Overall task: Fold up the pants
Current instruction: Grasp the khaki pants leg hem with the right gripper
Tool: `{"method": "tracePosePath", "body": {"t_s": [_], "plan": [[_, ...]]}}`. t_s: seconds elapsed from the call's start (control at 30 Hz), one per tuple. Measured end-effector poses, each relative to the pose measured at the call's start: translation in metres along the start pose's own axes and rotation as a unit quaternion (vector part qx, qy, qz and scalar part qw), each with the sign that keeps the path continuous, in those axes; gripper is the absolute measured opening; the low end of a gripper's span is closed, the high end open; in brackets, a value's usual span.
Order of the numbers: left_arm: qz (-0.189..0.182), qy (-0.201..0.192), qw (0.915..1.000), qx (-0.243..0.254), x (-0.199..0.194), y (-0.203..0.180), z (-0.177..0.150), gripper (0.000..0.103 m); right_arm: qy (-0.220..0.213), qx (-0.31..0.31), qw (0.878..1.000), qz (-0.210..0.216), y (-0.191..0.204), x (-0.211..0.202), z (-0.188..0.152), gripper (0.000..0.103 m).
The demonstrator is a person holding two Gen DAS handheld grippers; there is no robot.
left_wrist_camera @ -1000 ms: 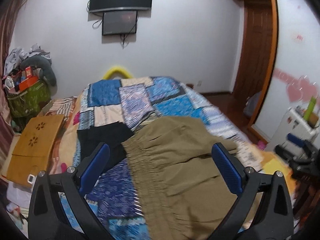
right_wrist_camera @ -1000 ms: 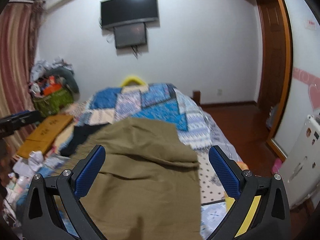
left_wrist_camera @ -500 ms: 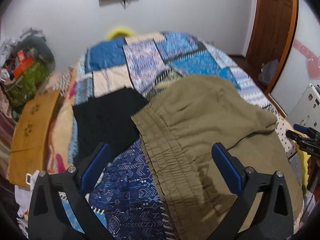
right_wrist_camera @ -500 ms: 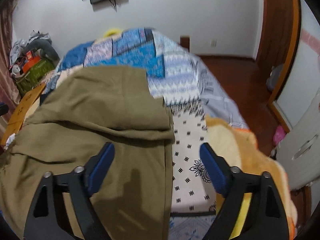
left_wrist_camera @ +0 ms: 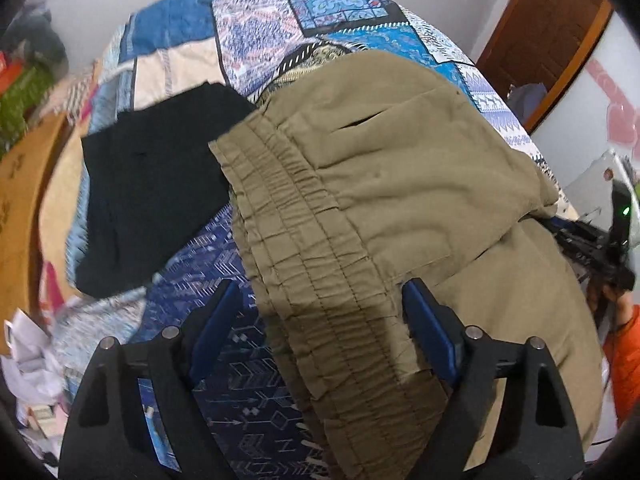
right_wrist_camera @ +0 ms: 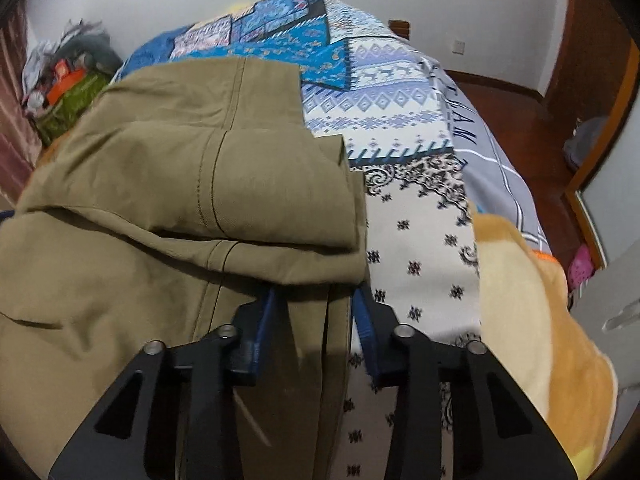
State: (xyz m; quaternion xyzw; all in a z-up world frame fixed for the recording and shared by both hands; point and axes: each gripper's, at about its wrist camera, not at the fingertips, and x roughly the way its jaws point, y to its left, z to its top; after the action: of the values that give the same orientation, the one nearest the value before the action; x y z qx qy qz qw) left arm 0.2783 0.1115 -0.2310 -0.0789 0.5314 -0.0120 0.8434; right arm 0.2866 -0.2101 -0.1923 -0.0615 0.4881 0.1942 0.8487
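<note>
Olive-khaki pants (left_wrist_camera: 400,184) lie on the patchwork bedspread (left_wrist_camera: 256,28), partly folded over themselves. The elastic waistband (left_wrist_camera: 304,248) runs toward me in the left wrist view. My left gripper (left_wrist_camera: 320,312) is open, its blue pads straddling the waistband close above the cloth. In the right wrist view the pants (right_wrist_camera: 160,184) show a folded layer at the right edge. My right gripper (right_wrist_camera: 316,312) is partly closed, its jaws either side of that near right edge of the pants, not clamped.
A folded black garment (left_wrist_camera: 156,184) lies left of the pants. A wooden board (left_wrist_camera: 20,208) and clutter sit off the bed's left side. An orange-tan blanket (right_wrist_camera: 532,300) lies at the bed's right. The other gripper (left_wrist_camera: 600,248) shows at right.
Both grippers have dropped down close to the pants. The left now straddles the waistband; the right jaws have narrowed around the pants' right edge.
</note>
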Motion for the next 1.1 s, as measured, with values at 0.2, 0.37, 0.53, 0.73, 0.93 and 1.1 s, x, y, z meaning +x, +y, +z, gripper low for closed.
{"method": "tracePosePath", "body": {"t_s": [0.2,0.37,0.53,0.73,0.93,1.1], "plan": [[-0.027,0.013,0.9995,-0.012,0.003,0.005,0.001,0.074,0.012,-0.020,1.000,0.000,0.002,0.008,-0.002,0.011],[0.023,-0.001,0.9990,0.038,-0.003,-0.006,0.000,0.071,0.025,-0.019,1.000,0.001,0.003,0.003,-0.003,0.009],[0.040,-0.009,0.9974,0.059,-0.004,-0.007,0.000,0.071,0.031,-0.013,0.999,0.000,0.005,-0.011,-0.017,0.005],[0.036,-0.015,0.9976,0.057,-0.003,-0.001,-0.001,0.071,0.038,0.021,0.999,0.009,-0.002,-0.024,-0.039,0.002],[0.021,-0.013,0.9985,0.049,-0.009,0.005,-0.001,0.070,0.016,0.044,0.999,0.022,-0.008,-0.048,-0.039,0.004],[0.028,-0.018,0.9979,0.056,-0.017,0.001,0.003,0.070,-0.040,0.068,0.997,0.021,-0.016,-0.071,-0.010,0.025]]}}
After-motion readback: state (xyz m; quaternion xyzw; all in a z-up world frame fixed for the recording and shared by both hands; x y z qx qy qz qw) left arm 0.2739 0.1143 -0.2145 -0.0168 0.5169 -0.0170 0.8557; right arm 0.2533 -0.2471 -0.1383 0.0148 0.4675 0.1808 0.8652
